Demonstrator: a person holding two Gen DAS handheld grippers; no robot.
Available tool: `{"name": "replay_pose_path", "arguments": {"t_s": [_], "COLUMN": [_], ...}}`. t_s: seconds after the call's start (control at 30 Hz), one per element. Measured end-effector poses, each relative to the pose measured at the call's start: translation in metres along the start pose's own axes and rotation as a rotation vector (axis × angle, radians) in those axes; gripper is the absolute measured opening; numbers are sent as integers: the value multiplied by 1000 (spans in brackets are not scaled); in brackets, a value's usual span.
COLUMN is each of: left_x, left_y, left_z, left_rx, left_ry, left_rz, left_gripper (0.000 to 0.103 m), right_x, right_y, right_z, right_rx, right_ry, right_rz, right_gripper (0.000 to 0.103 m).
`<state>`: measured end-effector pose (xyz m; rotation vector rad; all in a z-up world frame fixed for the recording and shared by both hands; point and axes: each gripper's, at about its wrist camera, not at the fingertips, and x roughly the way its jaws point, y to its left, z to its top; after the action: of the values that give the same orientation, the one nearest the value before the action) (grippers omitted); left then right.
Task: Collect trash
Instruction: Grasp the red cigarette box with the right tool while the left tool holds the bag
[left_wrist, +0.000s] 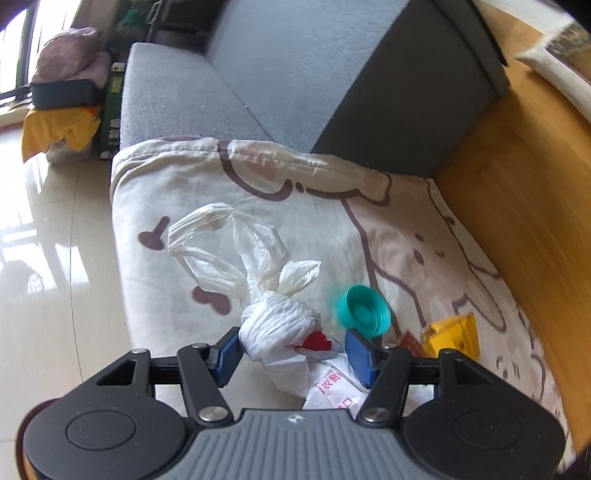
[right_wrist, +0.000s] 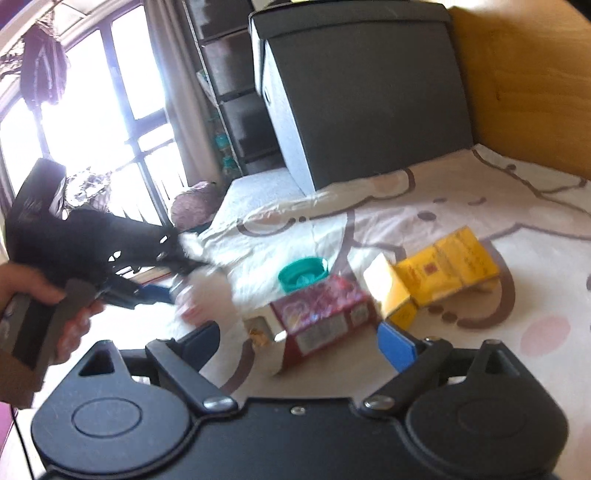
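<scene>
Left gripper (left_wrist: 293, 352) clamped on knotted white plastic bag (left_wrist: 277, 328) near teal cap (left_wrist: 364, 314); right gripper (right_wrist: 295, 341) wide, empty, straddling red carton (right_wrist: 319, 319), yellow box (right_wrist: 441, 271) farther right.

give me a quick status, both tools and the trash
Left tool closed around white plastic bag. Right tool open, empty, red box just ahead. Teal cap and yellow box loose on blanket. Nothing blocking.
</scene>
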<state>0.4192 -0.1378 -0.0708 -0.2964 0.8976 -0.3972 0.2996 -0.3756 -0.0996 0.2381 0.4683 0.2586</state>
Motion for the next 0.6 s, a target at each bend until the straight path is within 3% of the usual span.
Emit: {"name": "replay_pose_path", "arguments": {"t_s": [0.4,0.6], "left_x": [-27,-17], "left_y": [-3,-8], "left_z": [-31,-38], "left_rx": [364,332], "left_ry": [98,90], "left_rz": [-35,-17], "left_gripper": [61,61], "right_x": [46,60], "right_y": [-18,1], "right_z": [33,26], "right_rx": [-75,-211], "right_ry": [67,166], "right_rz": [136,125], "right_gripper": [95,96]}}
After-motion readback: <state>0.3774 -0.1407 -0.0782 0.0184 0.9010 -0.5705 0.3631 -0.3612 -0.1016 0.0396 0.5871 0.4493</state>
